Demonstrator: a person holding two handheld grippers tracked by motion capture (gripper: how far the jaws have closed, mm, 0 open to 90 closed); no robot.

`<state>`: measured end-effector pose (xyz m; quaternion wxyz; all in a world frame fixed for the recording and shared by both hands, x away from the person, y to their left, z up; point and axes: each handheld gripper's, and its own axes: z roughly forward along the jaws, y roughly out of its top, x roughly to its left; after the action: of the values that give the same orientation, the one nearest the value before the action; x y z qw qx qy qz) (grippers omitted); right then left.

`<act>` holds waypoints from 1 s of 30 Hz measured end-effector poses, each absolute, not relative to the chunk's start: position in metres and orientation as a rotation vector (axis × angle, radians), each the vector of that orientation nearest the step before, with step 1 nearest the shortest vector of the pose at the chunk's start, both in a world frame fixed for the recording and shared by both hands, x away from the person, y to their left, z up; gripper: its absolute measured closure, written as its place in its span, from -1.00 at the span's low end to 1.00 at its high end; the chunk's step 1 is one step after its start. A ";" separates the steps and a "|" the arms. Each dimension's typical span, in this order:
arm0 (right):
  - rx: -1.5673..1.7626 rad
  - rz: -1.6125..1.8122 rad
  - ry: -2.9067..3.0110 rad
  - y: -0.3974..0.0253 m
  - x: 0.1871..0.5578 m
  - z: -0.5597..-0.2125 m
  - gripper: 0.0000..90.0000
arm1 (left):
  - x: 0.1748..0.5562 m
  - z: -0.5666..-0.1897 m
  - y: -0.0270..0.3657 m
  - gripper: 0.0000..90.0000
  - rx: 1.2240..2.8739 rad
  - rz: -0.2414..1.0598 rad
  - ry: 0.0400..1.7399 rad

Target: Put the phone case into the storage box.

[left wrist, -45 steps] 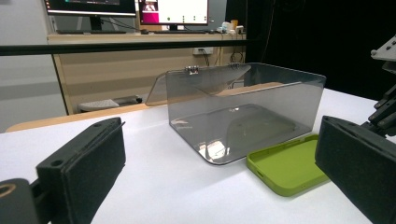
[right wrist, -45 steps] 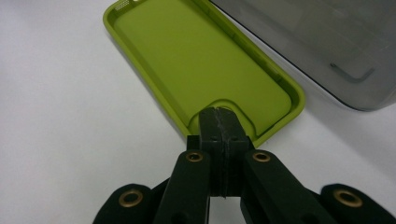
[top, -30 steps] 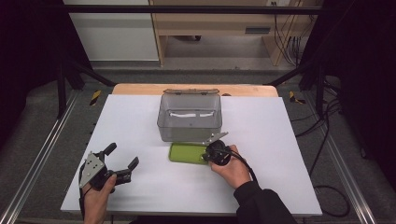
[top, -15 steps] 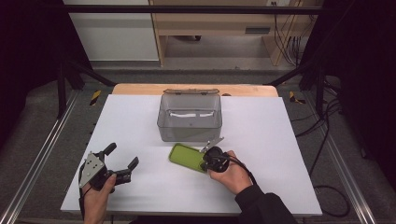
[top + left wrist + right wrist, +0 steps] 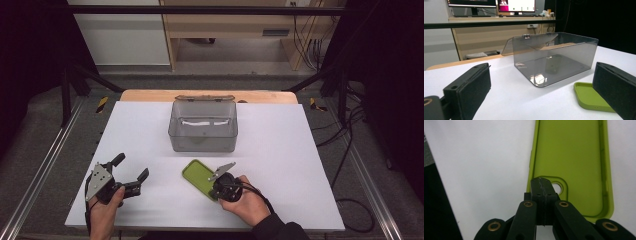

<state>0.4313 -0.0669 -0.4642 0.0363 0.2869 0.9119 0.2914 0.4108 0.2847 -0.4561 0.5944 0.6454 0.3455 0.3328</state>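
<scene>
A green phone case (image 5: 196,176) lies open side up and at a slant on the white table (image 5: 280,150), in front of a clear grey box (image 5: 202,131) whose lid hangs open behind it. My right gripper (image 5: 214,190) is shut, its tips resting on the case's near end. In the right gripper view the closed jaws (image 5: 542,185) sit beside the camera cutout of the case (image 5: 571,155), with nothing visible between them. My left gripper (image 5: 131,166) is held open at the front left, apart from both; ahead of it are the box (image 5: 554,62) and the case (image 5: 589,96).
The box stands mid-table and appears to be empty. A wooden strip (image 5: 145,95) borders the table's far edge, and metal rails (image 5: 45,165) run along both sides. Cables (image 5: 350,150) hang off the right side.
My right gripper has moved back toward the front edge, and the green case has swung from lying crosswise near the box to a slanted position farther from it. The left gripper stayed put.
</scene>
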 end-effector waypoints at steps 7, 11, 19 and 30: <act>0.854 0.893 2.822 -0.063 0.418 -0.464 1.00 | 0.411 -0.456 0.285 -0.97 1.501 0.774 0.801; 0.851 0.894 2.808 -0.063 0.416 -0.464 1.00 | 0.411 -0.456 0.285 -0.97 1.501 0.775 0.803; 0.875 0.972 2.687 -0.076 0.415 -0.456 1.00 | 0.410 -0.455 0.285 -0.97 1.496 0.783 0.805; 0.906 1.043 2.602 -0.084 0.414 -0.449 0.94 | 0.409 -0.455 0.286 -0.97 1.495 0.787 0.805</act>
<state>0.4140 -0.0835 -0.4492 0.0978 0.3060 0.8789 0.3525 0.4093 0.2863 -0.4554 0.5931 0.6431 0.3464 0.3385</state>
